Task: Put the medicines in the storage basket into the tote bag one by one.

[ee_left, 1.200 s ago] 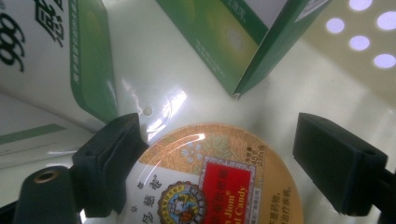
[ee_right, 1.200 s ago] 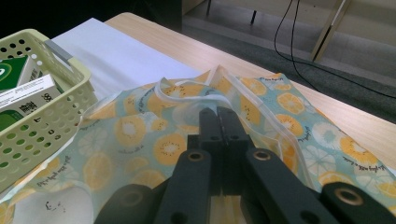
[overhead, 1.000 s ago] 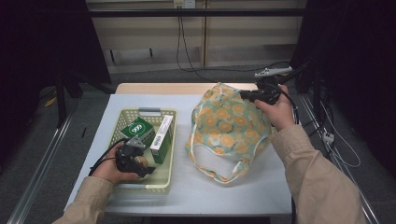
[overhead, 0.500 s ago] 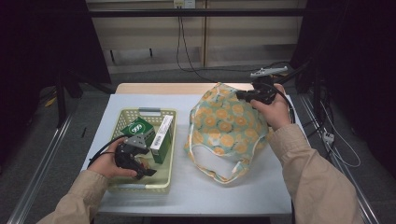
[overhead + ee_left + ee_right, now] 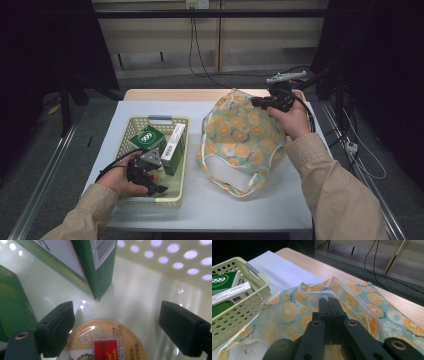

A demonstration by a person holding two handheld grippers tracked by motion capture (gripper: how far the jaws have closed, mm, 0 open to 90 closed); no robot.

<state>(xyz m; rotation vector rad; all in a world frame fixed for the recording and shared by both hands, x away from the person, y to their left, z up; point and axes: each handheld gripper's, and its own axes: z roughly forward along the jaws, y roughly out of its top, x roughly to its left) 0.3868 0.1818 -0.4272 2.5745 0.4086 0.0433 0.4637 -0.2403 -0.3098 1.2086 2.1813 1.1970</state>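
A: Your left gripper [image 5: 150, 182] sits at the near end of the basket [image 5: 131, 200], jaws spread wide, nothing pinched. They've just been opening a touch further, then easing back.

B: And the round tin [image 5: 105, 342]?

A: Straight below, lying flat on the basket floor between your two pads [image 5: 58, 327], not touched by either. It's round, so there's no long axis to line up with. The green-and-white box [image 5: 173, 148] stands just beyond the tin, deeper in the basket, and the green 999 box [image 5: 146, 137] is at the far end.

B: Right side?

A: Your right gripper [image 5: 329, 305] is clamped tight on the rim of the orange-print bag [image 5: 240, 135], which lies beside the basket. Your left is clearly the nearer hand to the tin.

B: Anything changed?

A: Since a second ago your left has slipped toward the basket's near edge, and your right holds the bag's far rim as before.
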